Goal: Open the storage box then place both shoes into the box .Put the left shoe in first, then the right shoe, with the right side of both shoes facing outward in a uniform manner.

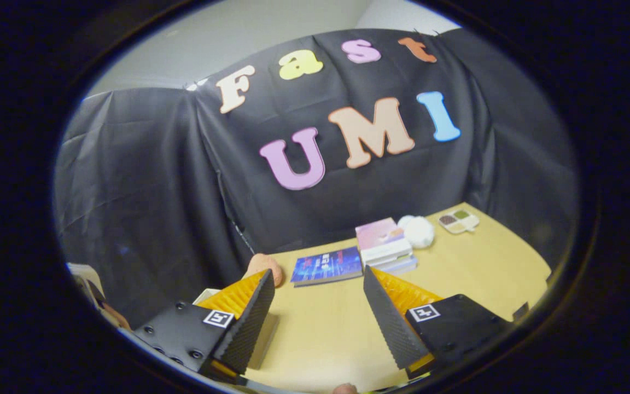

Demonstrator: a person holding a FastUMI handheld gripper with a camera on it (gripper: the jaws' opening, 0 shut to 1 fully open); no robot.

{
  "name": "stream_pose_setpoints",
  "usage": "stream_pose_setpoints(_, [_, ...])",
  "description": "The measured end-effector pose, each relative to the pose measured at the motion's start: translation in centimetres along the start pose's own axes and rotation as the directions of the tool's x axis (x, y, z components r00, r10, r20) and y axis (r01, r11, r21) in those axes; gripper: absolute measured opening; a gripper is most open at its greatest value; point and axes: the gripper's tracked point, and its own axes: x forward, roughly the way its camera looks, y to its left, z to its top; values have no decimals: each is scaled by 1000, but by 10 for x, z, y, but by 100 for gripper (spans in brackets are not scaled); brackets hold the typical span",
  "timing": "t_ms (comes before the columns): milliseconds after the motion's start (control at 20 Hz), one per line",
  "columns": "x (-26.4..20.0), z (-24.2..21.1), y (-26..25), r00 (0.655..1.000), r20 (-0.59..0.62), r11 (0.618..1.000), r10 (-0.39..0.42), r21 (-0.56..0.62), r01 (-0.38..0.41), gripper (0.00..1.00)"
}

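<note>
My gripper (319, 284) is open, its two fingers spread wide above the wooden table (473, 273) with nothing between them. Bare tabletop lies in the gap between the fingers. Behind the left finger a pale flat edge (264, 339) of something lies on the table, mostly hidden by that finger; I cannot tell what it is.
Just beyond the fingers lies a blue book (327, 266), with a stack of books (385, 245) to its right. A white fluffy ball (419, 231) and a small compartment tray (458, 220) sit farther back. A rounded pinkish object (264, 267) rests by the left fingertip.
</note>
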Motion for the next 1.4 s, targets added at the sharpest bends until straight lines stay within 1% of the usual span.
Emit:
stream_pose_setpoints(200, [-3,40,-36,998,66,998,-3,-68,7,100])
stream_pose_setpoints(300, [-5,54,-57,996,91,994,-15,-106,25,100])
stream_pose_setpoints(500, [-12,72,-92,992,119,975,-42,-213,66,100])
stream_pose_setpoints(700, [-25,89,-121,991,128,958,-30,-280,65,100])
stream_pose_setpoints(900, [-31,88,-149,993,114,962,-20,-268,50,100])
stream_pose_setpoints(1050, [-35,88,-173,994,108,965,-26,-257,53,100])
stream_pose_setpoints(1400, [-48,95,-207,991,130,967,-19,-249,52,100])
